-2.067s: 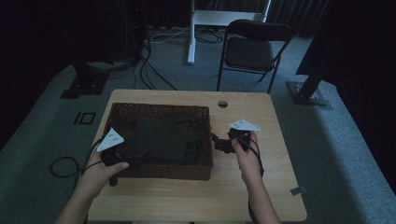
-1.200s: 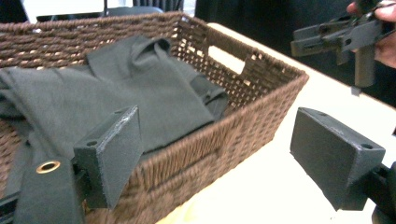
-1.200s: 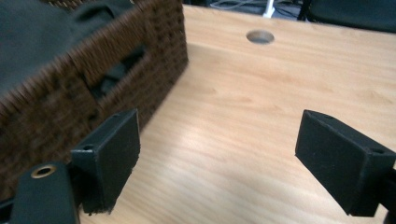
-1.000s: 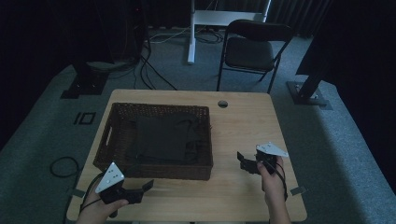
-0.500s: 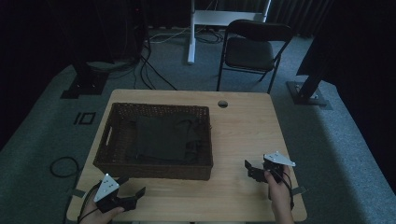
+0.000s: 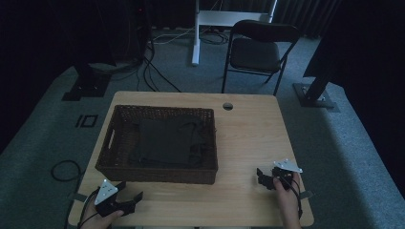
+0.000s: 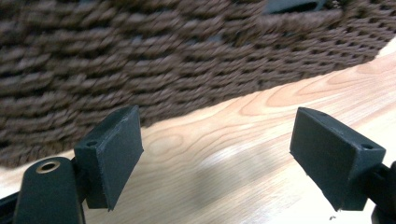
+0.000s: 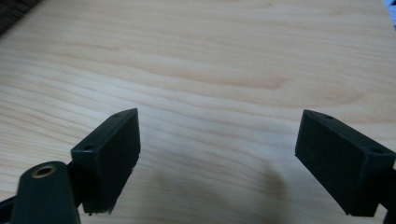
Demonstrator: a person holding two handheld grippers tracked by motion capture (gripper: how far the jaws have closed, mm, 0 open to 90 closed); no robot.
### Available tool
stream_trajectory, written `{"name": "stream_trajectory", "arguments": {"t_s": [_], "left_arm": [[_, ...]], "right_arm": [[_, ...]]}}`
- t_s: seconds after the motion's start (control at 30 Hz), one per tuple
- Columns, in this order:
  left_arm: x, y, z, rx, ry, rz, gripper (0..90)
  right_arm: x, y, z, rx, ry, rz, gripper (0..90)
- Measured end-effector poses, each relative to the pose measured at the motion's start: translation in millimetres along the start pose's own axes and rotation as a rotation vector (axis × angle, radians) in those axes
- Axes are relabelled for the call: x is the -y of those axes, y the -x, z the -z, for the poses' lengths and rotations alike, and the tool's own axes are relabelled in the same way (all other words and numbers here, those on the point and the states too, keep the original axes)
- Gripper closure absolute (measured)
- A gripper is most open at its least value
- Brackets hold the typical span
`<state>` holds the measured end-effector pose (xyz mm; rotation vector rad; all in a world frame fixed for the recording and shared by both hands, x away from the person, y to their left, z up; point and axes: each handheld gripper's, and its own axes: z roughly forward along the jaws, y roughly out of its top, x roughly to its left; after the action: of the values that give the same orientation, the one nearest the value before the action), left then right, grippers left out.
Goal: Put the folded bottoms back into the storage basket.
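A dark brown wicker basket (image 6: 205, 174) stands on the left half of the wooden table (image 6: 248, 138). A dark folded cloth (image 6: 167, 140) lies flat inside it. My left gripper (image 6: 130, 190) rests open near the table's front left corner, just in front of the basket. In the left gripper view the left gripper (image 7: 217, 149) holds nothing, and the basket wall (image 7: 187, 56) is close ahead. My right gripper (image 6: 261, 177) sits open at the front right, over bare wood. Its jaws in the right gripper view (image 8: 217, 154) are wide apart and empty.
A round cable hole (image 6: 228, 106) is near the table's far edge. Behind the table stand a black folding chair (image 6: 258, 50) and a white desk frame (image 6: 196, 33). Cables (image 6: 64, 169) lie on the grey carpet at the left.
Both grippers have drawn back from the basket's sides toward the table's near edge, the left to the front left corner, the right to the front right. Both stayed open.
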<state>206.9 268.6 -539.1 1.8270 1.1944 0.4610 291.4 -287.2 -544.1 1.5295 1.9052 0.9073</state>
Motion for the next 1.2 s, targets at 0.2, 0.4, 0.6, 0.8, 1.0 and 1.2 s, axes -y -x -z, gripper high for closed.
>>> {"name": "stream_trajectory", "arguments": {"t_s": [0.2, 0.4, 0.6, 0.8, 1.0, 1.2], "left_arm": [[4.0, -6.3, -0.4, -0.03, -0.028, 0.027, 17.5], [10.2, -11.4, -1.2, -0.127, -0.084, 0.012, 17.5], [15.0, -22.0, 1.4, -0.228, -0.102, 0.024, 17.5], [19.0, -27.4, -0.4, -0.287, -0.068, 0.012, 16.9], [19.6, -28.2, -1.4, -0.308, -0.054, 0.028, 16.8], [19.6, -28.2, -1.5, -0.312, -0.054, 0.031, 16.7]], "right_arm": [[6.8, 6.6, -3.6, 0.03, -0.044, -0.008, 13.7], [7.8, 11.9, -4.0, 0.049, -0.07, -0.037, 13.2], [7.9, 13.7, -4.2, 0.048, -0.073, -0.051, 12.8], [7.8, 13.6, -4.4, 0.047, -0.074, -0.051, 12.4], [7.6, 13.4, -4.8, 0.035, -0.073, -0.039, 12.4], [7.6, 13.3, -4.9, 0.034, -0.075, -0.037, 11.9]]}}
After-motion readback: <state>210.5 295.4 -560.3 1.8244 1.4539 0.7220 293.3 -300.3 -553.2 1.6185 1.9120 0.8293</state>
